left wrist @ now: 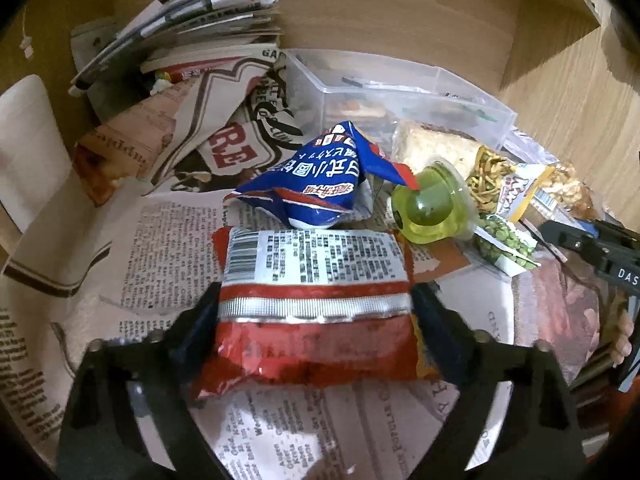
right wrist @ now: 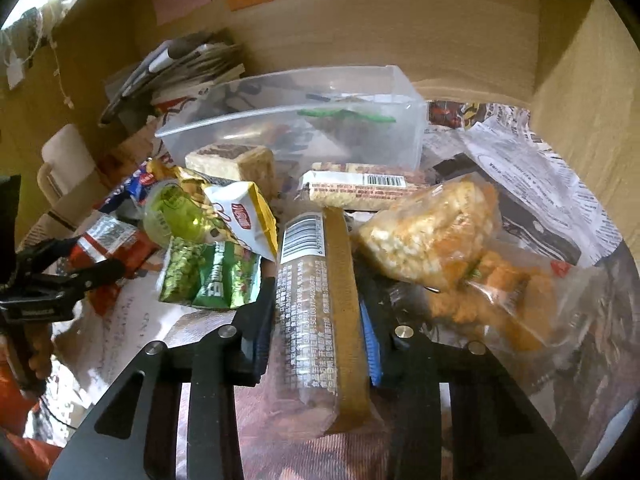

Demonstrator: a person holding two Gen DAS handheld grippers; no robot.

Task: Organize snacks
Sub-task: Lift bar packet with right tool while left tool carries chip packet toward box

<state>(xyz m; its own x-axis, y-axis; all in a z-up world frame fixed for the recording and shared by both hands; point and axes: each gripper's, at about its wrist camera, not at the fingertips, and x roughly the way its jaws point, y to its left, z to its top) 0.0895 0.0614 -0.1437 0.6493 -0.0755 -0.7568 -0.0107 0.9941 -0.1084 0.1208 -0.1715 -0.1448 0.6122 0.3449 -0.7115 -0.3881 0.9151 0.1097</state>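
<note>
My left gripper (left wrist: pixel 314 300) is shut on a red snack bag (left wrist: pixel 312 272) with a white label, one finger pressing each side, over newspaper. Behind the bag lie a blue snack bag (left wrist: pixel 320 176), a green jelly cup (left wrist: pixel 432 204) and a green pea packet (left wrist: pixel 504 244). My right gripper (right wrist: pixel 316 304) is shut on a long brown snack bar (right wrist: pixel 316 280) in clear wrap, which runs lengthwise between the fingers. A clear bag of orange puffed snack (right wrist: pixel 436 232) lies just to its right, and the pea packet (right wrist: pixel 208 276) to its left.
A clear plastic container (right wrist: pixel 280 120) with a few items inside stands at the back, against wooden walls. A stack of papers and pens (left wrist: pixel 192 12) fills the back left. More wrapped bars (right wrist: pixel 360 188) lie before the container. Newspaper (left wrist: pixel 168 248) covers the surface.
</note>
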